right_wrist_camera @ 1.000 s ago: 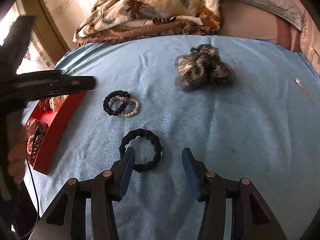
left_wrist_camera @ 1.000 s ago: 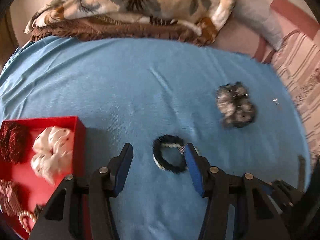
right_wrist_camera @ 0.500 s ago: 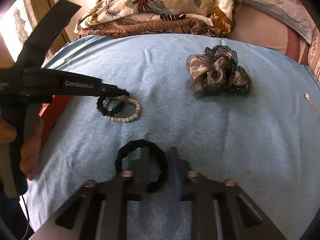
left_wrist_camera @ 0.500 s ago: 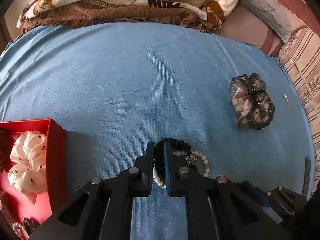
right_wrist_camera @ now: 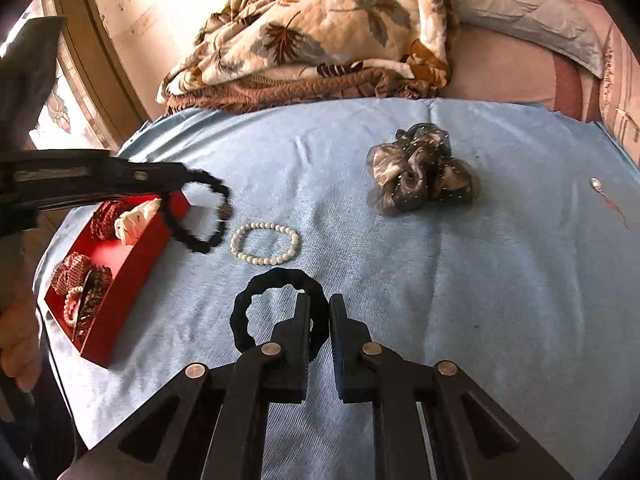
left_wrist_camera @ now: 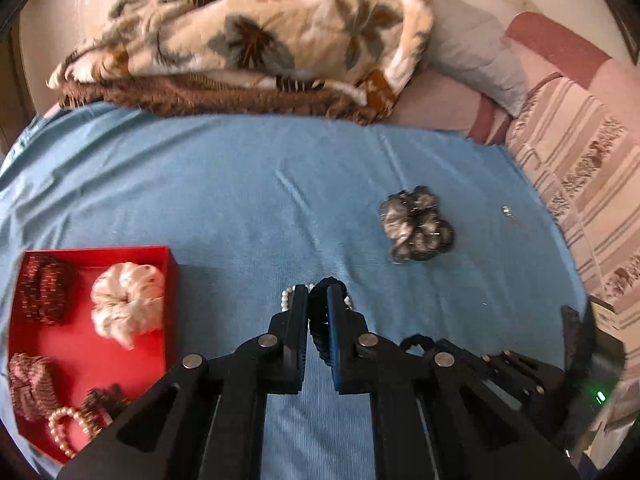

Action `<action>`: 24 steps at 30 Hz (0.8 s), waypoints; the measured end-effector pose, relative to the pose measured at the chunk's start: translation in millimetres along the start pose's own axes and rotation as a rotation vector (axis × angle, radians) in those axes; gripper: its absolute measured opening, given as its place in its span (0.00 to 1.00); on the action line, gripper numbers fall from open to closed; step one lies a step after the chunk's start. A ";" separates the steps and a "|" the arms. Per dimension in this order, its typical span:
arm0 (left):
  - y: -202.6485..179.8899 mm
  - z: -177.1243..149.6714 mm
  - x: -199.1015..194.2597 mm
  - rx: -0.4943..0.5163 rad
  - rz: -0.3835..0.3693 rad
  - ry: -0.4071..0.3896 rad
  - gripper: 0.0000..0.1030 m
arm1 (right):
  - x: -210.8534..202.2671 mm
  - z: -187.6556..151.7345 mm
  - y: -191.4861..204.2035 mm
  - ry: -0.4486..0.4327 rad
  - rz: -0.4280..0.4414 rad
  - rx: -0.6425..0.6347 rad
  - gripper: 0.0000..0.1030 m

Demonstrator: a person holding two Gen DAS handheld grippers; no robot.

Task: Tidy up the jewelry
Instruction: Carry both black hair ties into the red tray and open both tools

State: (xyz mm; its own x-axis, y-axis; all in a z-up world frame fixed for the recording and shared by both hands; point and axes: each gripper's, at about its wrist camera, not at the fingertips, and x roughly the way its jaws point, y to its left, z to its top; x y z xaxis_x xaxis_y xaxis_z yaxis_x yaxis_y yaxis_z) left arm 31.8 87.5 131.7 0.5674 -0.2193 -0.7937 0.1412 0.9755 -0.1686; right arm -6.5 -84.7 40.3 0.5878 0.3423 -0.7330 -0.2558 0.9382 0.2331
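My left gripper is shut on a black beaded bracelet. In the right wrist view that bracelet dangles from the left gripper above the cloth, beside the red box. A white pearl bracelet lies flat on the blue cloth, partly hidden behind the left fingers in the left wrist view. My right gripper is shut on the right side of a black fabric hair tie, which rests on the cloth.
The red box holds a cream scrunchie, dark red scrunchies and a bead bracelet. A grey scrunchie and a small earring lie further right. A folded quilt and pillows border the far edge.
Both grippers went from open to shut. The left one closed on the black beaded bracelet and lifted it off the pearl bracelet. The right one closed on the black hair tie.
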 end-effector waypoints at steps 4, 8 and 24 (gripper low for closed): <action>5.9 -9.3 -37.9 0.014 -0.003 -0.037 0.09 | -11.7 -6.5 3.2 -0.018 0.000 0.015 0.10; 30.9 -23.1 -77.5 0.001 0.021 -0.079 0.09 | -18.0 -18.1 5.1 -0.017 0.010 0.061 0.10; 214.6 -75.1 -137.5 -0.331 0.110 -0.164 0.09 | -38.6 -52.6 50.7 0.019 0.036 0.073 0.10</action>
State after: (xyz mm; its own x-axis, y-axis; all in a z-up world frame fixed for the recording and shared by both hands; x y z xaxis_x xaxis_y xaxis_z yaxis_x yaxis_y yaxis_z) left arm -76.8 328.2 160.7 0.6908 -0.0868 -0.7178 -0.1820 0.9399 -0.2889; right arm -82.5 -53.0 46.9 0.5647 0.3753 -0.7350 -0.2196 0.9269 0.3045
